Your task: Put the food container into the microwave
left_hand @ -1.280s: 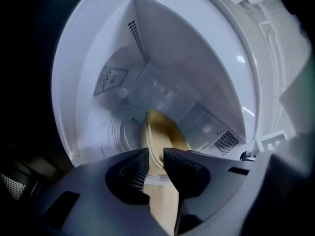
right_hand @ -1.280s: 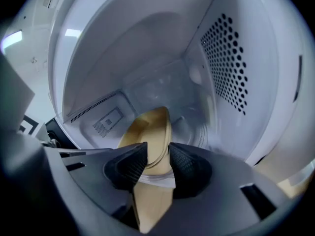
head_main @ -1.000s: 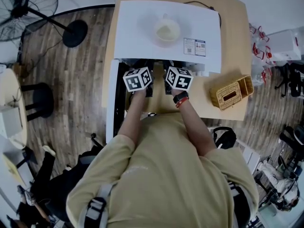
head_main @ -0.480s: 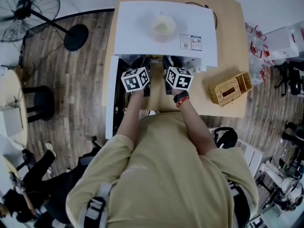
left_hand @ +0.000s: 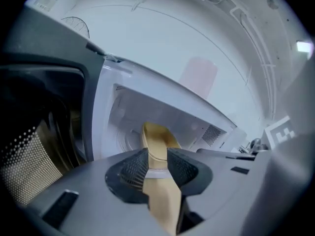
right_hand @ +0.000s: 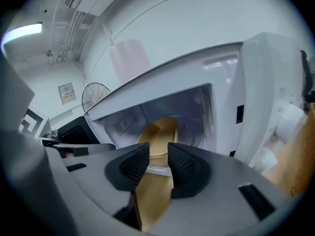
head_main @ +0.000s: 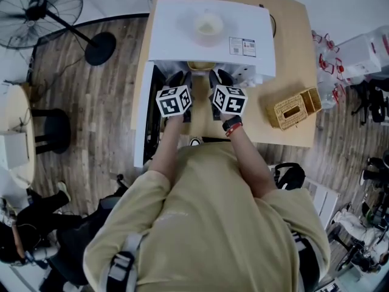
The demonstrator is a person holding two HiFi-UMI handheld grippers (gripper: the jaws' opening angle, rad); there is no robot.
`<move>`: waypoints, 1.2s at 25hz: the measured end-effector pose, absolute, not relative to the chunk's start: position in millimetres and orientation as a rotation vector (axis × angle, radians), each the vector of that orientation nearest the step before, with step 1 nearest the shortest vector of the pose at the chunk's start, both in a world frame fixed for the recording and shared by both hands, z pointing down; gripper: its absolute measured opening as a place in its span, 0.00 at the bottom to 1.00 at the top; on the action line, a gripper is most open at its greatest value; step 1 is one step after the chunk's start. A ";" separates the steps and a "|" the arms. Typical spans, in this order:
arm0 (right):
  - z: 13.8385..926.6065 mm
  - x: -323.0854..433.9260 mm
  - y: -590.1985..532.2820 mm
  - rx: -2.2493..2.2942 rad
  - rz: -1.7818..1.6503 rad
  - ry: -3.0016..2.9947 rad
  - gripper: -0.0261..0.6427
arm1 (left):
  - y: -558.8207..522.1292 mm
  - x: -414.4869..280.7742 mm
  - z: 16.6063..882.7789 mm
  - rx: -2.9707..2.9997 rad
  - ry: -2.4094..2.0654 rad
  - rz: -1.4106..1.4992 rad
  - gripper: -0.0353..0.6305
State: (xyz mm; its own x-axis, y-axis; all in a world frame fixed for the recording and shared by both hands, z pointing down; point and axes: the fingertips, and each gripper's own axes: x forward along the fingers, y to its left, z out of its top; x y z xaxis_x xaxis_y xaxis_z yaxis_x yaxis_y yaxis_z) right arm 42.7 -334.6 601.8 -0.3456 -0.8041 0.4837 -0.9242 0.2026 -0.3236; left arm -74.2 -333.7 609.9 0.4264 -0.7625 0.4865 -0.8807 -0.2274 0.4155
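Observation:
A tan food container (left_hand: pixel 156 137) is held by its rim from both sides. My left gripper (left_hand: pixel 157 157) is shut on one edge, and my right gripper (right_hand: pixel 158 157) is shut on the opposite edge of the container (right_hand: pixel 158 134). Its far part reaches into the open cavity of the white microwave (head_main: pixel 209 41). In the head view the two grippers, left (head_main: pixel 180 79) and right (head_main: pixel 220 79), sit side by side at the microwave's mouth. A strip of the container (head_main: pixel 200 66) shows between them, just under the microwave's front edge.
The microwave door (head_main: pixel 144 120) hangs open to the left. A pale cup (head_main: pixel 208 26) stands on the microwave's top. A wicker basket (head_main: pixel 296 109) sits on the wooden table (head_main: pixel 292 35) at the right. A fan (head_main: pixel 42 8) and a stool (head_main: pixel 51 129) stand on the floor at the left.
Both grippers stay shut on the container. More of the gripper bodies now shows in front of the microwave's opening, and the container's rim has come into sight there.

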 end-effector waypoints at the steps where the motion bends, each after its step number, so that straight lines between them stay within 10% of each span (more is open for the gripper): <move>1: 600.2 42.6 -331.3 1.657 0.841 -2.270 0.24 | -330.5 -73.8 608.0 2.044 -1.384 0.236 0.25; 30: 573.6 48.0 -241.9 1.667 0.684 -2.296 0.07 | -249.5 -73.2 576.8 2.204 -1.411 0.254 0.08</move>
State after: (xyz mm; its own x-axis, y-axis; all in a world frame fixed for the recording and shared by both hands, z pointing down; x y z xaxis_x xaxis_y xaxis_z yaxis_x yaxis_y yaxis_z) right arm 48.0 -241.9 573.6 -0.3311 -0.8356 0.4384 -0.9393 0.2474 -0.2378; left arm -73.2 -249.5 576.8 0.4437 -0.7945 0.4147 -0.8892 -0.3327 0.3140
